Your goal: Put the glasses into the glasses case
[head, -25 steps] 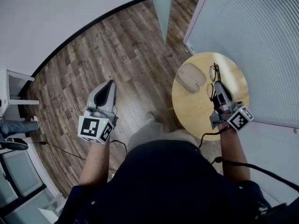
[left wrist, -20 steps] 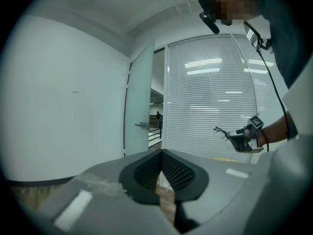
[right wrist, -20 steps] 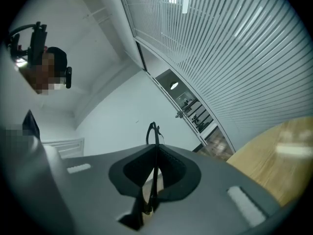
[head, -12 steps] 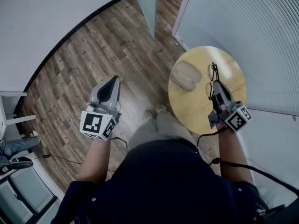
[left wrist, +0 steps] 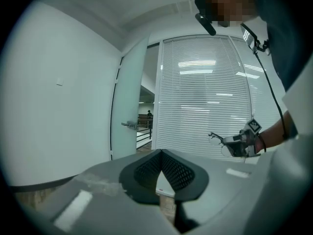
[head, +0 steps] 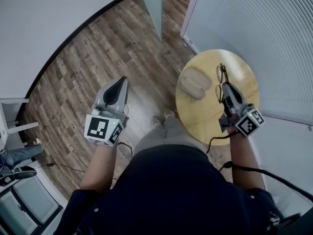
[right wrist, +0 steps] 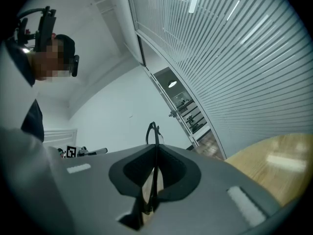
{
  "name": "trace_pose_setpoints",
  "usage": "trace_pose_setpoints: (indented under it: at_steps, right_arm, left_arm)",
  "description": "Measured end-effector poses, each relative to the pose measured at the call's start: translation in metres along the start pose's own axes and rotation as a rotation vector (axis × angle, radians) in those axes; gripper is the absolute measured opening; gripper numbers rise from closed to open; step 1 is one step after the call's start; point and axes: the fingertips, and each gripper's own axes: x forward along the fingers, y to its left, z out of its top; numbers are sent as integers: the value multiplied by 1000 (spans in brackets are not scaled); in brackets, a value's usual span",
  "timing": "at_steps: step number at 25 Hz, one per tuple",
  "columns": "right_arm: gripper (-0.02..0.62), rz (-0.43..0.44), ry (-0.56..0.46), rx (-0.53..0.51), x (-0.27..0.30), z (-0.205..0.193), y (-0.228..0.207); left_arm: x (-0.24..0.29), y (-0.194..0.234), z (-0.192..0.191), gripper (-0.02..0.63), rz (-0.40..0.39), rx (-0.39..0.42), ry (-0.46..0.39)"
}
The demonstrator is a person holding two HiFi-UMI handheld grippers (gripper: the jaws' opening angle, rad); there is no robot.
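Glasses (head: 219,75): pinched in your right gripper (head: 226,87). Its jaws are closed flat on the thin frame, which runs edge-on between the pads and pokes out past the tips. The lenses hang ahead of the jaws and appear lifted off the table (head: 205,117).

Case (head: 193,82): on the table just left of your right gripper's tips, apart from the glasses.

Left gripper (head: 121,81): jaws together, nothing in them, out over the floor (head: 88,58), well left of the case.

Risks:
- The case looks shut from here.
- With your left gripper that far off, nothing steadies or opens the case. A one-sided nudge would likely skate it across the smooth top.
- Your grip is on a narrow part, so the frame could swivel or slip in the pads, or bend under a harder squeeze.

Materials:
- Frame: thin, black, wiry, with clear roundish lenses.
- Case: beige, oval, rounded, matt-looking.
- Table: round, pale wood, smooth.
- Floor: dark planks.
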Motion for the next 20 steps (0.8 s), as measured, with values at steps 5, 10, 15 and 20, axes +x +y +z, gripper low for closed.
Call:
trace_pose_setpoints:
  at_steps: [5,10,15,20]
  right_arm:
    - [26,0,15,-22,2,-1,2]
    - [26,1,33,-13,4,-3,2]
    - [26,0,47,7,6,-13,-5]
    - [26,0,65,-10,15,-35,-21]
  left_arm:
    - [6,-4,-2,5,-19,2,10]
    - [12,-2,1,5,-10,6,11]
    - [17,-4,-5,5,-12,7,41]
    - [25,-2,-23,5,-12,28,69]
